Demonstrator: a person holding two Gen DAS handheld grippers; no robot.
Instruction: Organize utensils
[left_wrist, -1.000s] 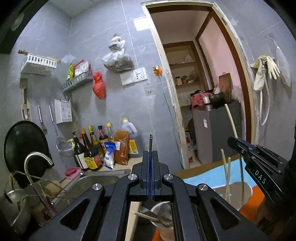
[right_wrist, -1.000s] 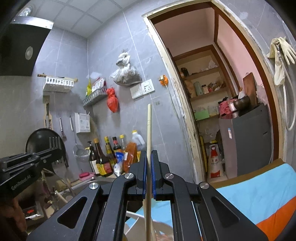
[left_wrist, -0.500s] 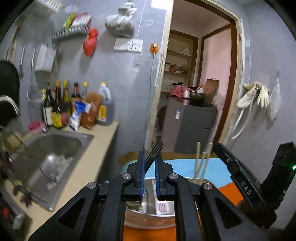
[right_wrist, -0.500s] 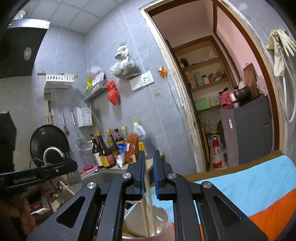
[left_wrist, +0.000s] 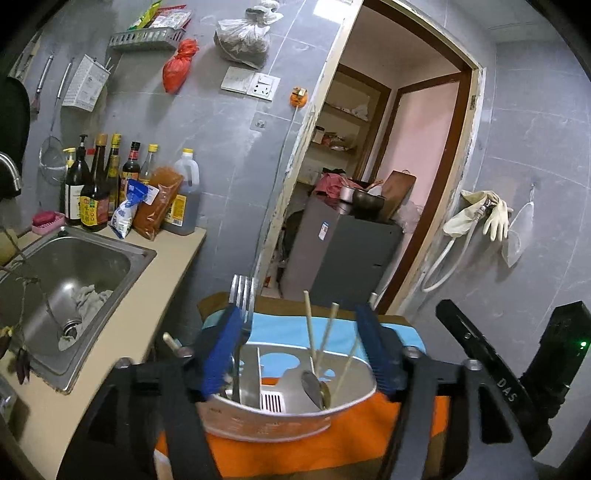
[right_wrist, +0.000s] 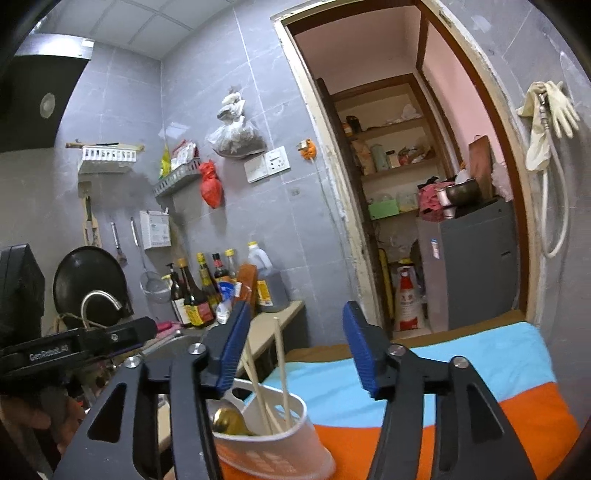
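Grey-tiled kitchen, and the holder (left_wrist: 280, 413) sat on the orange-and-blue surface (left_wrist: 332, 446) with the fork (left_wrist: 242, 295) and chopsticks (left_wrist: 314, 332) standing in it. Both my fingers were opening, left gripper (left_wrist: 299, 347) and right gripper (right_wrist: 291, 354) gripping nothing. Best lift straight up so nothing snags. Readable: "DAS", "GenRobot.AI".

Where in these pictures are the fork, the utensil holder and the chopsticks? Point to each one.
fork (left_wrist: 242, 291): left wrist view, on its tines.
utensil holder (left_wrist: 269, 421): left wrist view, on its front wall.
chopsticks (right_wrist: 281, 363): right wrist view, on one stick's shaft above the holder.
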